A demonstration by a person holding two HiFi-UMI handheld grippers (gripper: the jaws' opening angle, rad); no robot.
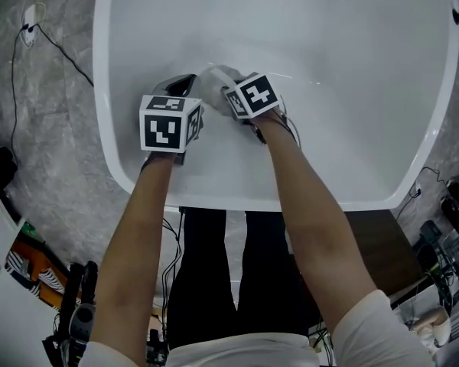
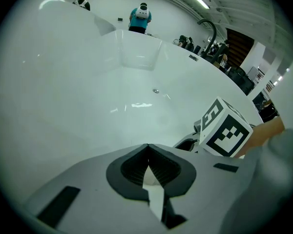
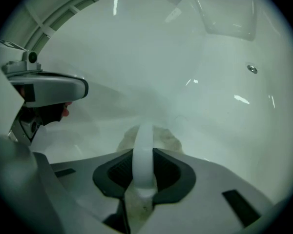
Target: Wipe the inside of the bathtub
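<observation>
Grips a smooth white band tight between the jaws of the right gripper; presses the pale fluffy pad beyond it against the bathtub's white inner wall; shows the left gripper at the left edge and a small metal fitting upper right.

The bathtub is glossy white all over. Each marker cube shows black squares on white. The left claw and right claw are light grey with dark grey ribbed pads. The scrubbing pad is off-white, and its handle is cleaner white. At the frame's left the floor is marbled grey. At the bottom centre the trousers are black.
</observation>
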